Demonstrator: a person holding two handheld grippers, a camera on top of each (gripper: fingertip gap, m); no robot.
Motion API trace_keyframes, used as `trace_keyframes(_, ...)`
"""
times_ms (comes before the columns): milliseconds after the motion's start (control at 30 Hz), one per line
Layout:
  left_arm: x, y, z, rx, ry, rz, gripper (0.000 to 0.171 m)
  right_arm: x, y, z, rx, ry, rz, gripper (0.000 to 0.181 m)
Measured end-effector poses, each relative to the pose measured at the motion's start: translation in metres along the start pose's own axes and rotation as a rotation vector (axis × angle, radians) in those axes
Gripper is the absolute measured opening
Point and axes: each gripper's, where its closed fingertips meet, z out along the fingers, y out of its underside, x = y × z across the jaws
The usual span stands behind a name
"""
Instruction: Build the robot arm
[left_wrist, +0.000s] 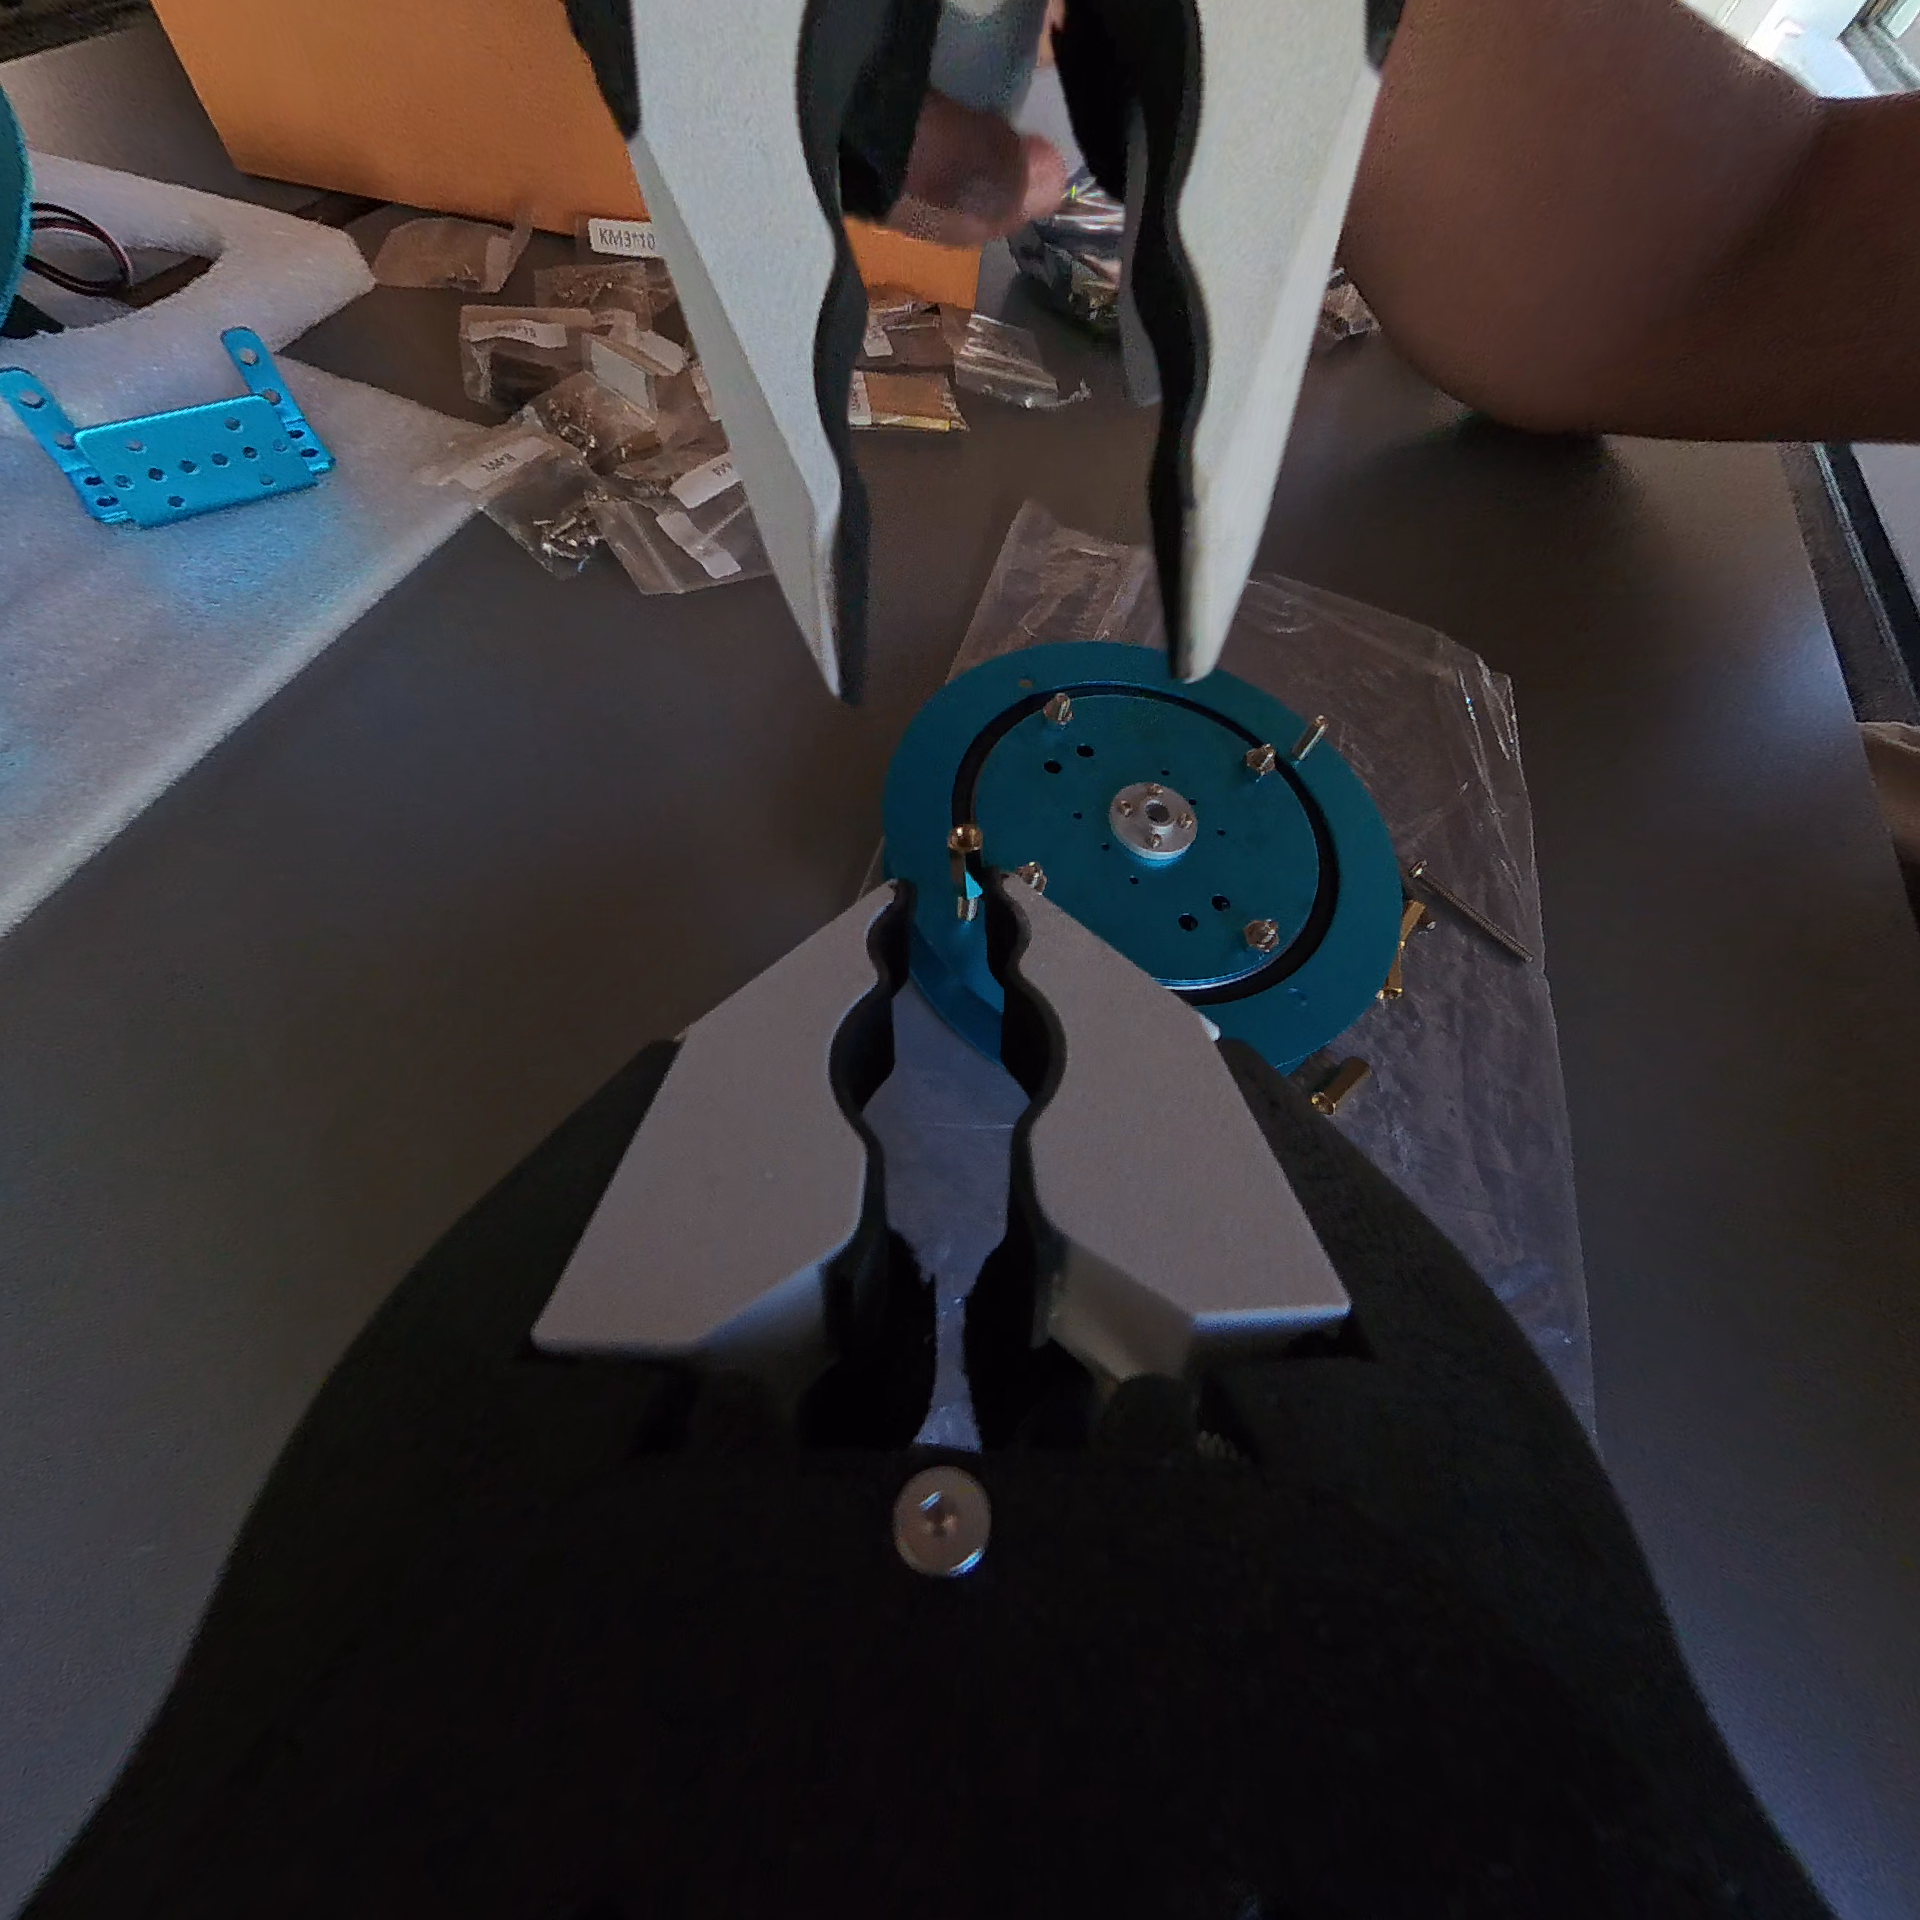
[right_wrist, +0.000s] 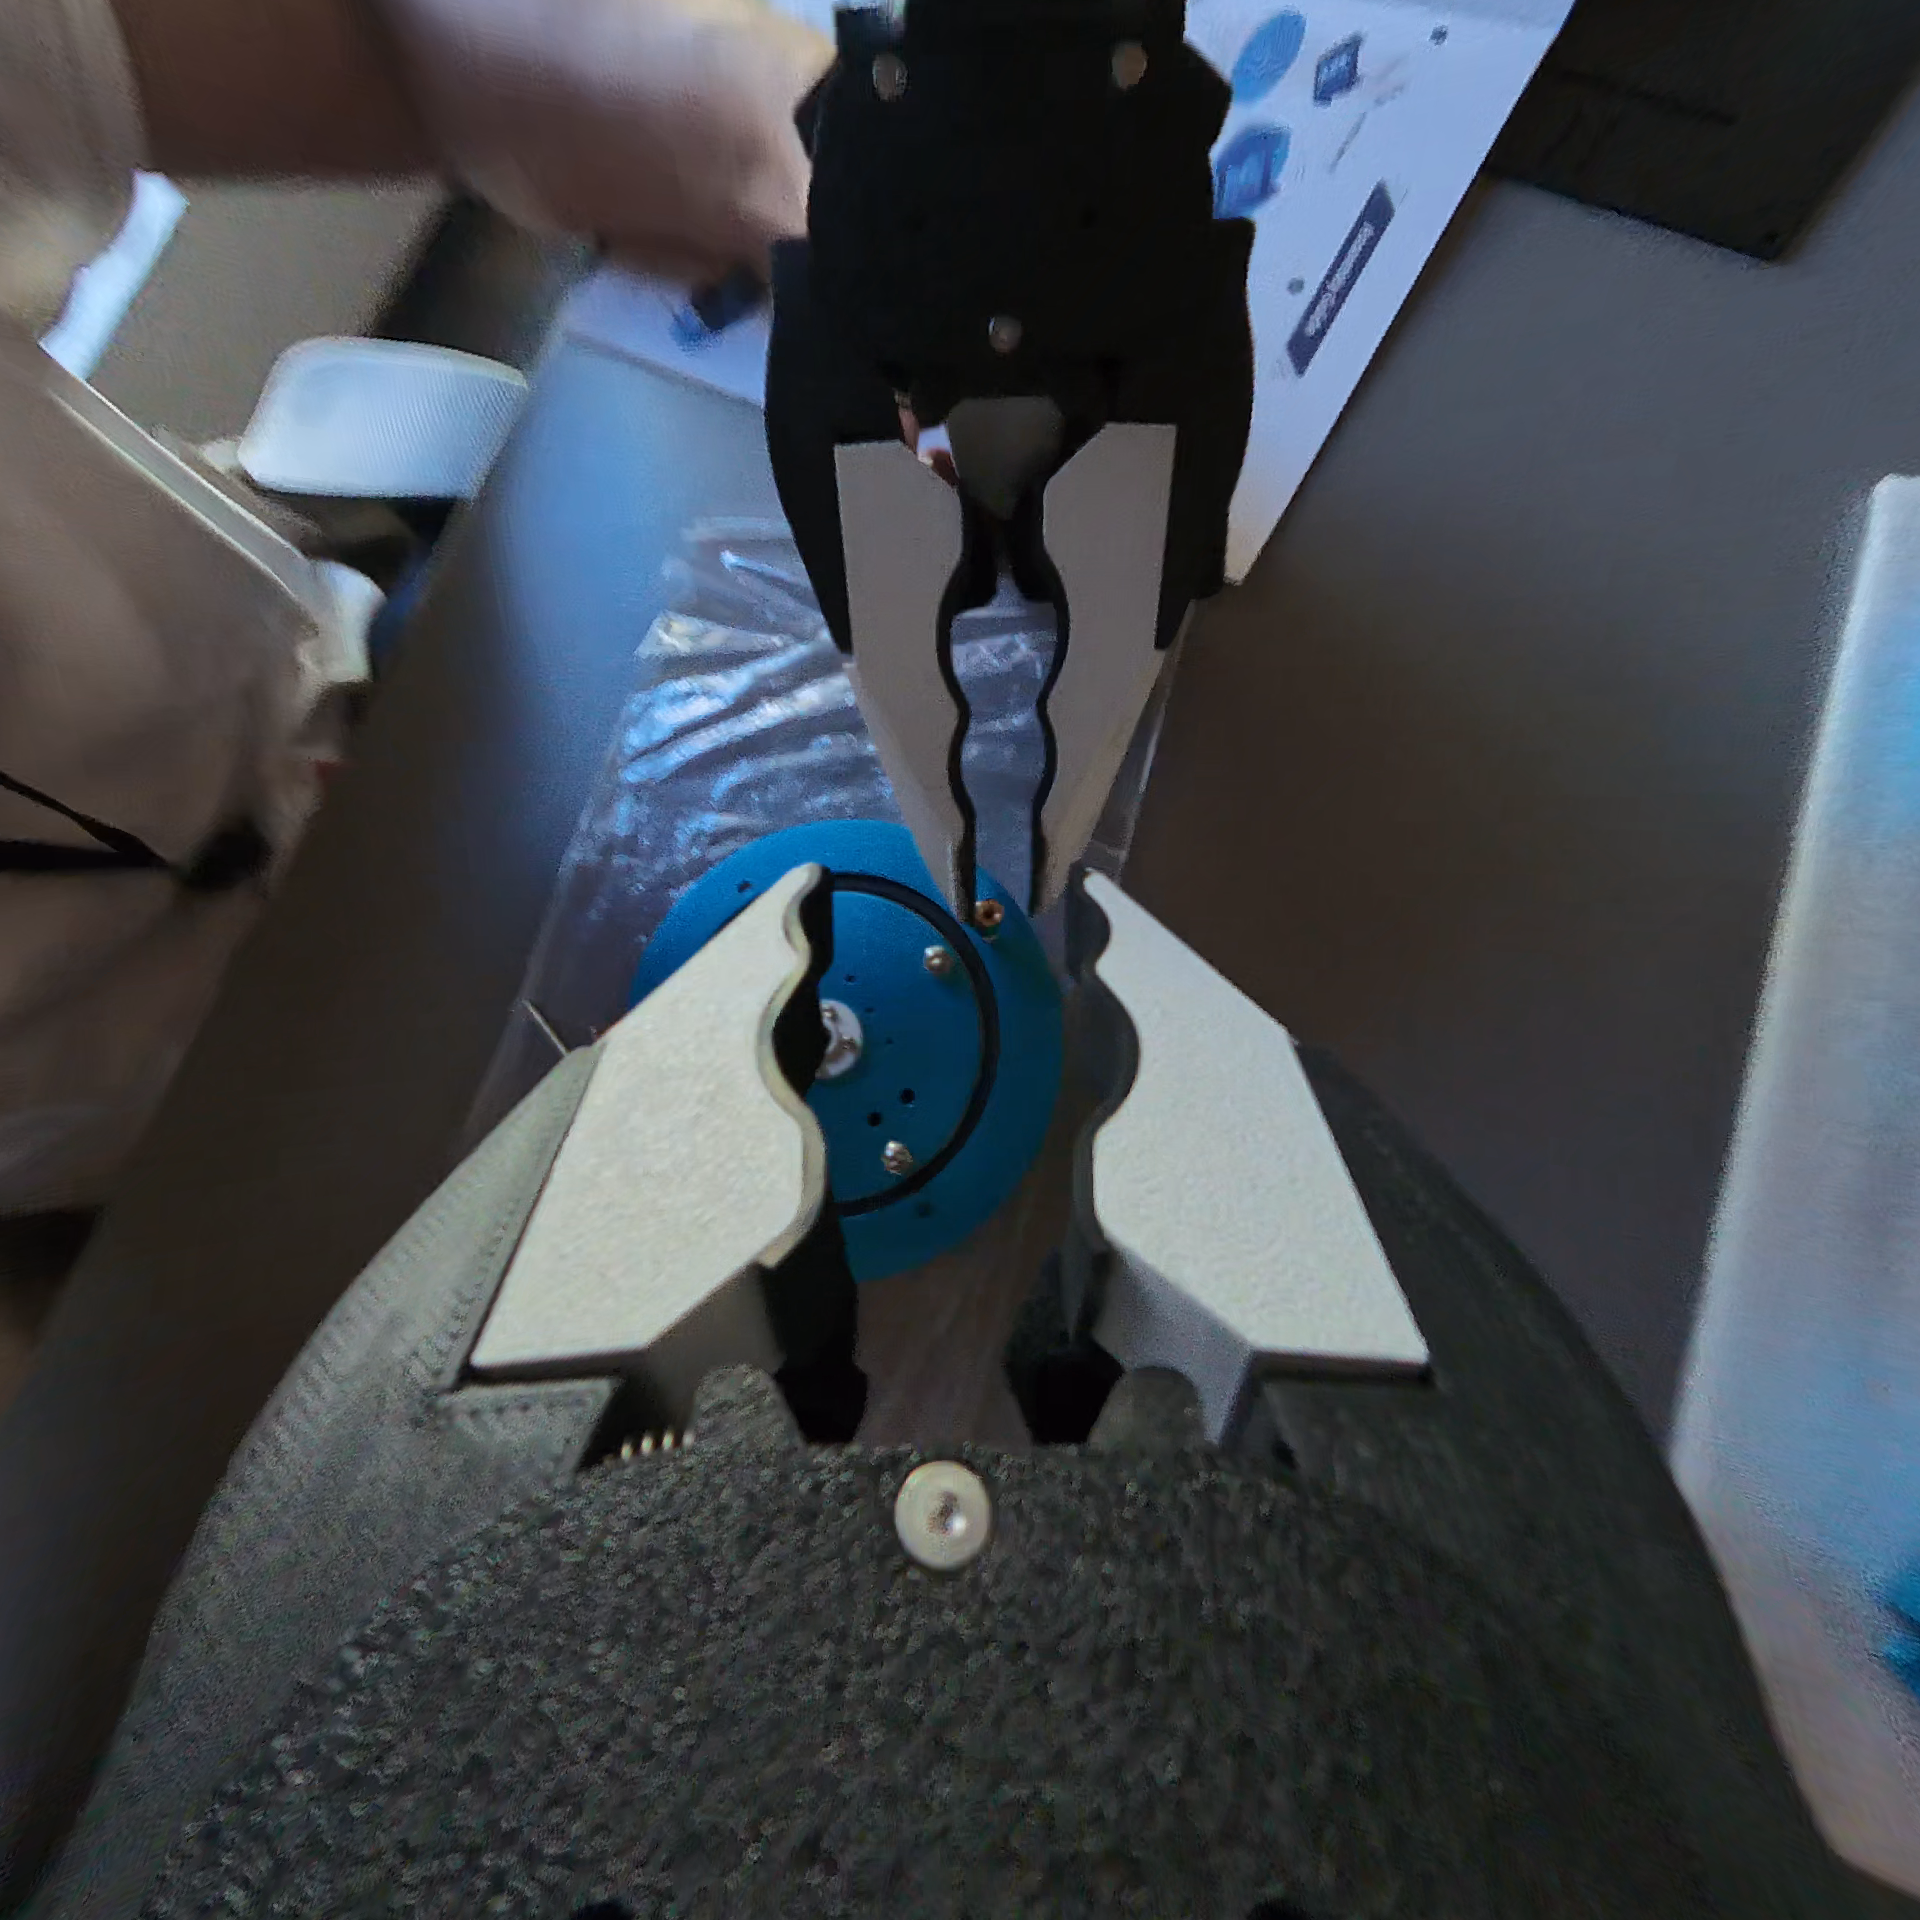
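on the clear plastic bag (left_wrist: 1434, 727), mid table (left_wrist: 520, 831), sits the blue disc (left_wrist: 1195, 883), flat, silver hub up. four brass standoffs show seated around its inner plate, e.g. the near-right one (left_wrist: 1260, 933), plus one on the far outer ring. more brass parts lie loose on the bag at the disc's right edge (left_wrist: 1340, 1086), next to a long screw (left_wrist: 1475, 914).

your left gripper (left_wrist: 956, 891) has its tongs only narrowly apart, straddling an upright standoff (left_wrist: 964, 871) at the near rim. i see a gap on both sides, so it doesn't look clamped.

your right gripper (left_wrist: 1018, 675) comes in from the far side, tongs wide apart, holding nothing, one tip at the disc's far rim.

further left: screw bags (left_wrist: 603, 457), and a blue bracket (left_wrist: 177, 447) on white foam (left_wrist: 156, 623).
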Motion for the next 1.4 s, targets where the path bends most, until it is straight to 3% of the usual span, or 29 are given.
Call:
trace_keyframes(100, 0.0, 0.0, 0.0, 0.003, 0.001, -0.003, 0.013, -0.006, 0.011, 0.003, 0.136, -0.047, 0.106, 0.055)
trace_keyframes(200, 0.0, -0.001, 0.0, 0.003, -0.001, 0.0, 0.013, -0.014, 0.017, 0.009, 0.199, -0.02, 0.087, 0.06)
trace_keyframes(333, 0.0, -0.001, 0.0, 0.003, -0.003, 0.003, 0.013, -0.014, 0.021, 0.018, 0.194, 0.033, 0.059, 0.071)
trace_keyframes(700, 0.001, 0.001, 0.0, -0.005, -0.01, 0.02, 0.013, -0.021, 0.016, 0.025, 0.198, -0.053, 0.108, 0.072)
trace_keyframes(1267, -0.001, 0.002, -0.001, -0.008, -0.019, 0.021, 0.013, -0.016, 0.028, 0.022, 0.143, -0.031, 0.104, 0.064)
trace_keyframes(1400, -0.008, -0.005, -0.01, 0.023, -0.042, 0.005, 0.013, -0.003, 0.022, 0.008, 0.161, 0.047, 0.056, 0.042)
